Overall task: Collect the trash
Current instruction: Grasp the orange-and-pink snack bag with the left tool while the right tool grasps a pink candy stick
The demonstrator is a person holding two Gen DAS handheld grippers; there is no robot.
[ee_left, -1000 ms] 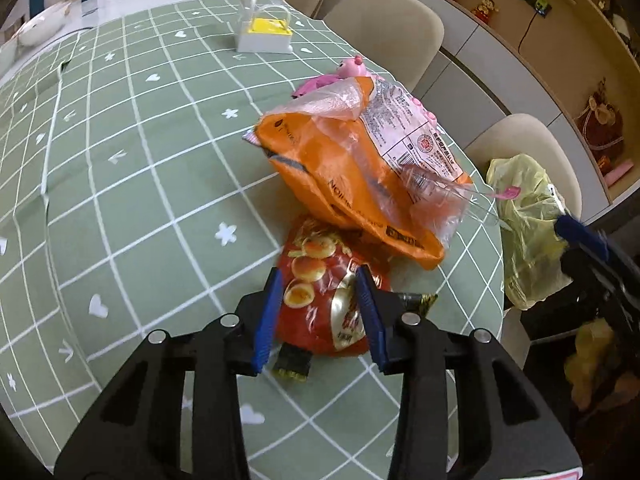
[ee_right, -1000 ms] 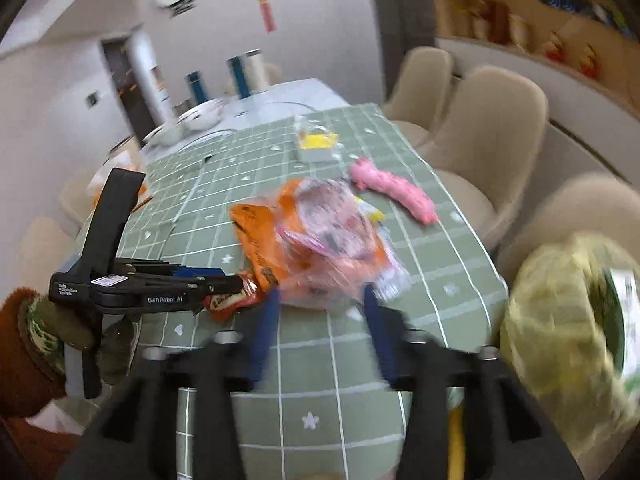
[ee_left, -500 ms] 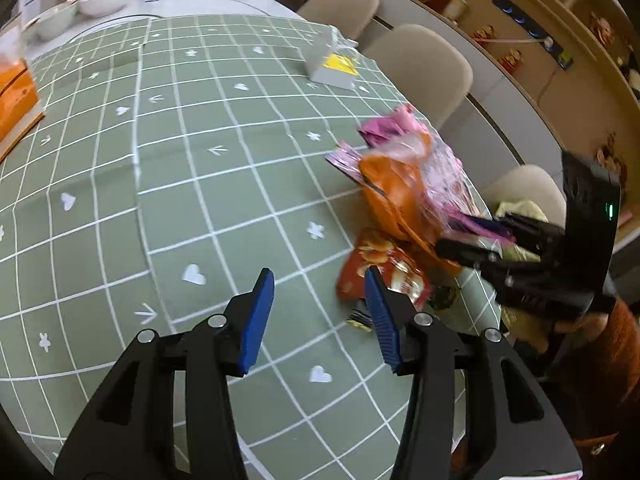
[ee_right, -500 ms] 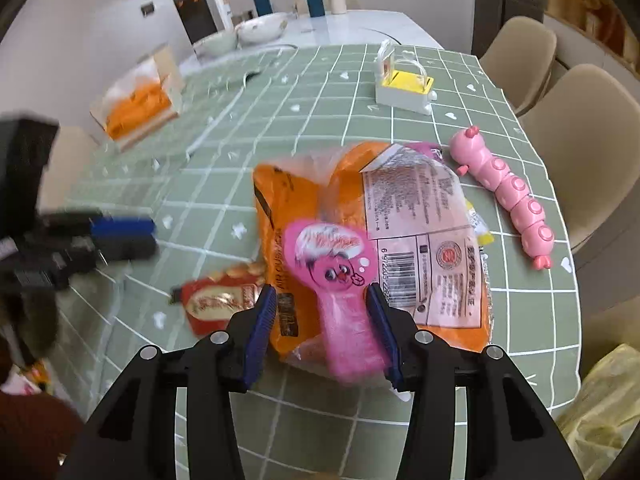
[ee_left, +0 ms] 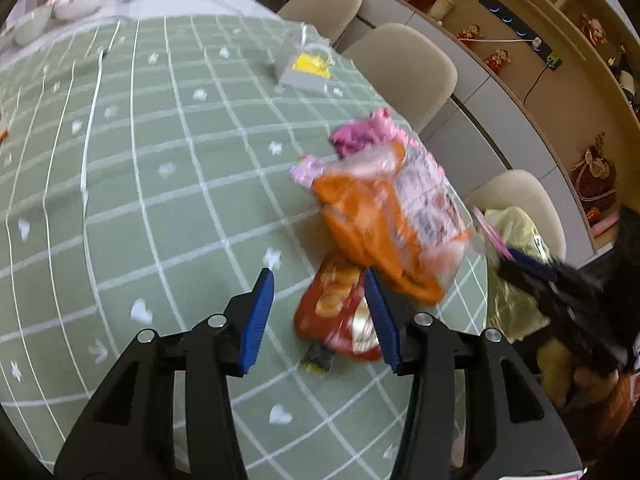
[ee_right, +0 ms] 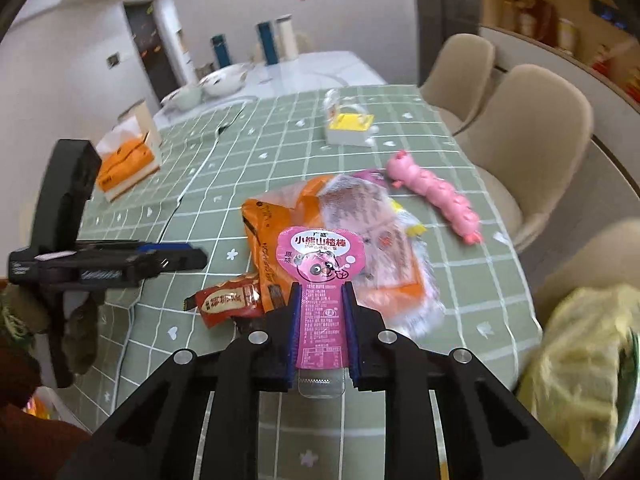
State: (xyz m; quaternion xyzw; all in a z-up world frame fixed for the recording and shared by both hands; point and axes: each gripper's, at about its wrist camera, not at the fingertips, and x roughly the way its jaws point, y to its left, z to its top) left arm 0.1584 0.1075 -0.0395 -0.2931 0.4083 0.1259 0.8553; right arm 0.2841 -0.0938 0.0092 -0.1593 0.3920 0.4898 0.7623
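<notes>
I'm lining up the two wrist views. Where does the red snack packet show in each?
Left wrist: red snack packet lies low centre, just ahead of the open left gripper.
Right wrist: red snack packet sits lower left.
Shared landmark: the orange bag next to it.

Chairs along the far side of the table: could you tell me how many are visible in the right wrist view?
3: the farthest chair, the middle chair, and the nearest chair behind the yellow bag. Others may be out of frame.

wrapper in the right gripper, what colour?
Pink wrapper, with a cartoon face and white lettering; clearest in the right wrist view.
</notes>
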